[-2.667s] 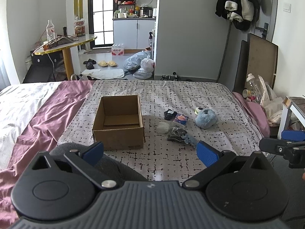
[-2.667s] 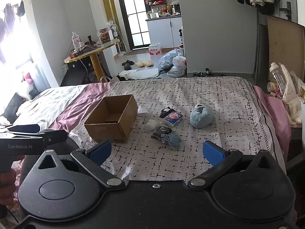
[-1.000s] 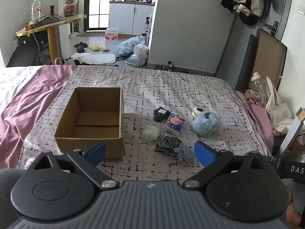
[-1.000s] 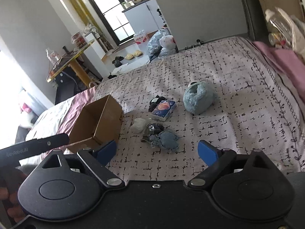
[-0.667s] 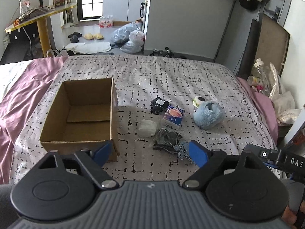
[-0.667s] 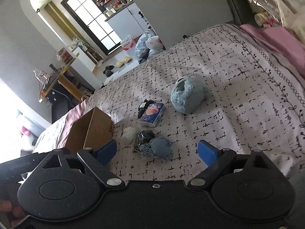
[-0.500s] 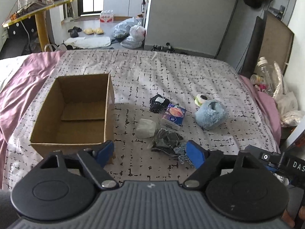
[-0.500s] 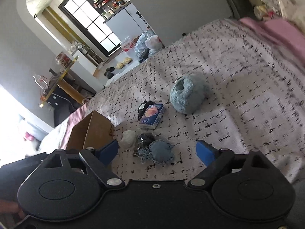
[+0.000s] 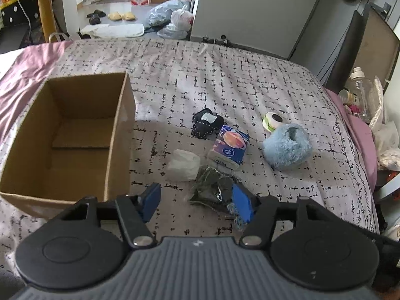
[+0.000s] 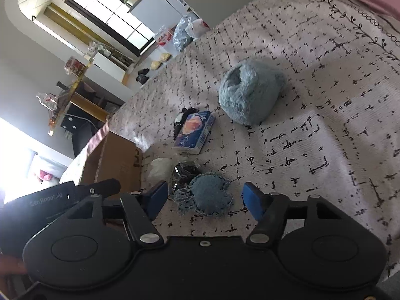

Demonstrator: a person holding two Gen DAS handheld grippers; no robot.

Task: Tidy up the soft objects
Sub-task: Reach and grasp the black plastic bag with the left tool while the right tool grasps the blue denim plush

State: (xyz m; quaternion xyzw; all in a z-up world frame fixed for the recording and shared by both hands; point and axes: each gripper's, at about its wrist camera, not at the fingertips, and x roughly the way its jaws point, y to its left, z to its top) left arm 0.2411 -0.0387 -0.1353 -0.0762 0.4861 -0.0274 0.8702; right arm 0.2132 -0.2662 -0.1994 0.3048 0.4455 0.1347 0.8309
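Observation:
An open cardboard box (image 9: 67, 135) stands empty on the left of the bed. Right of it lie a black pouch (image 9: 206, 122), a tissue pack (image 9: 228, 147), a white soft lump (image 9: 183, 165), a dark crumpled bag (image 9: 212, 187) and a fluffy blue toy (image 9: 287, 147). My left gripper (image 9: 196, 201) hangs just short of the dark bag, jaws closing, pads touching nothing. My right gripper (image 10: 205, 198) straddles a frayed blue denim pad (image 10: 212, 190), jaws closing with a gap on both sides. The tissue pack (image 10: 195, 132) and the fluffy toy (image 10: 250, 92) lie beyond it.
A green and white roll (image 9: 272, 121) sits behind the fluffy toy. The patterned bedspread (image 9: 225, 75) runs to a pink sheet (image 9: 22, 67) on the left. A bottle and bags (image 9: 360, 92) crowd the right bedside. The left gripper's body (image 10: 75, 192) shows beside the box (image 10: 117, 162).
Both grippers have come down and closer to the pile of small things. Their jaws have narrowed. The right view has rolled, and the denim pad now lies between its fingers.

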